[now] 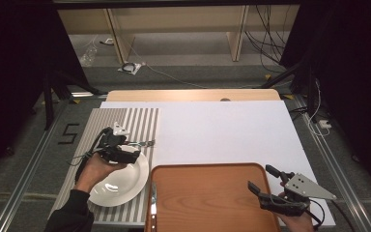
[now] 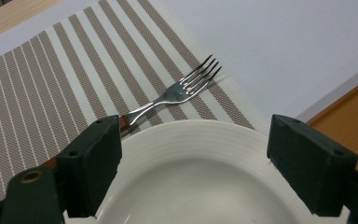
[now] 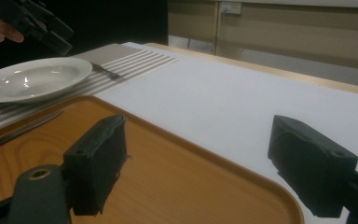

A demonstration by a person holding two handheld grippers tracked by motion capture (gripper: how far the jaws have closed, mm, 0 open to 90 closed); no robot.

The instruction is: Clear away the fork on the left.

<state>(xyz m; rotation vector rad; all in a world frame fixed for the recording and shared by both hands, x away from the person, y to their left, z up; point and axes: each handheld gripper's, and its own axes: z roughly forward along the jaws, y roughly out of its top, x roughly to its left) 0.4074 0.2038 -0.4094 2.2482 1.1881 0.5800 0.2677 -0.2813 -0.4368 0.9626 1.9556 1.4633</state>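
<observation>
Near surface's left edge | L gripper (image 1: 136, 149) jaws open above plate (image 1: 121, 186) | fork (image 2: 177, 94) just released? lift straight | R gripper (image 1: 264, 181) open over tray (image 1: 207, 203).

Tray (image 1: 207, 193): wooden, at the near edge, right of the mat.
Knife (image 1: 153, 198): lies along the tray's left rim.
Mat (image 1: 140, 121): striped, on the white board (image 1: 232, 130).

Beyond the table (image 1: 193, 94) we see grey carpet (image 1: 188, 75) running to a pale wooden shelf unit (image 1: 174, 21) at the far wall. Left and right of the table hang black curtains (image 1: 9, 58). Cables (image 1: 265, 34) trail down right of the shelf unit.
</observation>
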